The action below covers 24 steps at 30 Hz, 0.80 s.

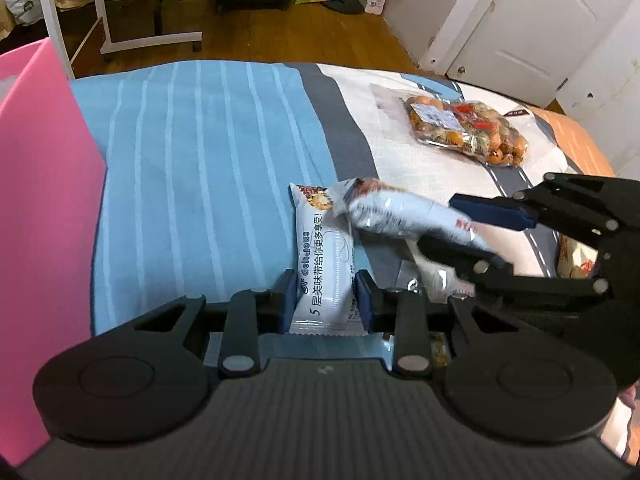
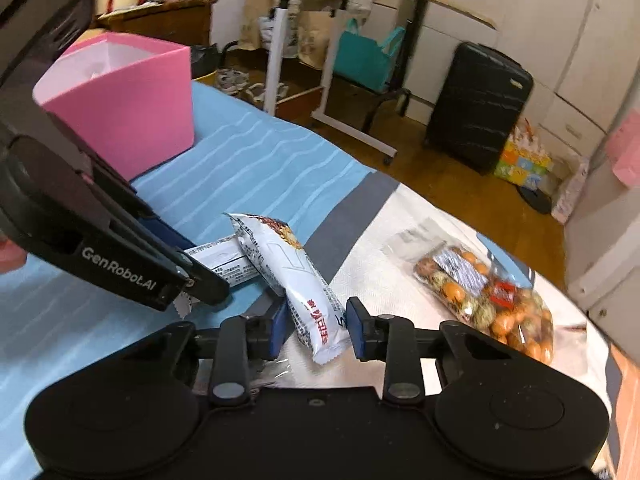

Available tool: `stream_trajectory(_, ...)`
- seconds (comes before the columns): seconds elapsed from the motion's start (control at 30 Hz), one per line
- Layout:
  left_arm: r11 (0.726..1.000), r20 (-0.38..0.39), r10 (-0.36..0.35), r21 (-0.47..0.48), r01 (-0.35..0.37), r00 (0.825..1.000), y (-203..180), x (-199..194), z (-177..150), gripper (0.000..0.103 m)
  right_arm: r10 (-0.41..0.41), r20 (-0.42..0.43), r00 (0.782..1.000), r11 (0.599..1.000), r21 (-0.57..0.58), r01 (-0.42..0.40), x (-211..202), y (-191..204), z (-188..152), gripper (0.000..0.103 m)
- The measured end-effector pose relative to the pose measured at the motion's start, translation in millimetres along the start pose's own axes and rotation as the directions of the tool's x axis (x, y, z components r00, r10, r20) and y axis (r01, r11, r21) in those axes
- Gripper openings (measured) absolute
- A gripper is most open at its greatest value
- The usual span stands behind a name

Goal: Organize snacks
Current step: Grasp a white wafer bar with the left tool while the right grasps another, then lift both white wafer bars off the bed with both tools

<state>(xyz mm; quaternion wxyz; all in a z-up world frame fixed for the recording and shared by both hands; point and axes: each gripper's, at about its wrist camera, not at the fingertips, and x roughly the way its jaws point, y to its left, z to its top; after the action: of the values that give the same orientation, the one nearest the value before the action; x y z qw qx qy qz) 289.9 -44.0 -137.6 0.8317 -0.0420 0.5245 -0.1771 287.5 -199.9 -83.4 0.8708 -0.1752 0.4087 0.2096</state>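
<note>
My left gripper (image 1: 326,300) is shut on a white snack bar packet (image 1: 324,264) with Chinese print, held just over the blue striped blanket. My right gripper (image 2: 316,326) is shut on a second white snack bar packet (image 2: 296,280), whose far end overlaps the first packet (image 2: 224,262). In the left wrist view the right gripper (image 1: 460,226) comes in from the right holding that second packet (image 1: 396,210). A clear bag of orange and green coated nuts (image 1: 466,128) lies further back on the white part of the bed, also in the right wrist view (image 2: 486,298). A pink bin (image 2: 120,100) stands at the left.
The pink bin's wall (image 1: 44,184) fills the left edge of the left wrist view. Beyond the bed edge is wood floor with a rolling table (image 2: 352,60), a black suitcase (image 2: 476,106) and a white door (image 1: 532,28). More wrapped snacks (image 1: 576,258) lie under the right gripper.
</note>
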Motion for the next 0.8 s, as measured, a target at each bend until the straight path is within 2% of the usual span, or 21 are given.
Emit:
stream_trajectory(0.3,0.998,-0.004,0.028,0.060,-0.027,1.000,-4.2,-20.3,-3.1,0.030,0.007,-0.060,0.998,0.965,0.261,0.009,-19.0,-4.2,0.3,0.028)
stream_trajectory(0.53,0.997,0.003,0.045,0.066,-0.045,0.999,-3.8,-39.7,-10.4,0.030,-0.009,-0.010,1.000,0.944,0.330,0.012,-39.0,8.1,-11.3,0.027)
stream_trajectory(0.8,0.994,-0.026,0.056,0.092,-0.053,0.998,-5.0,-56.9,-31.7,0.029,-0.004,-0.019,1.000,0.928,0.372,0.011,-58.2,26.7,-28.5,0.027)
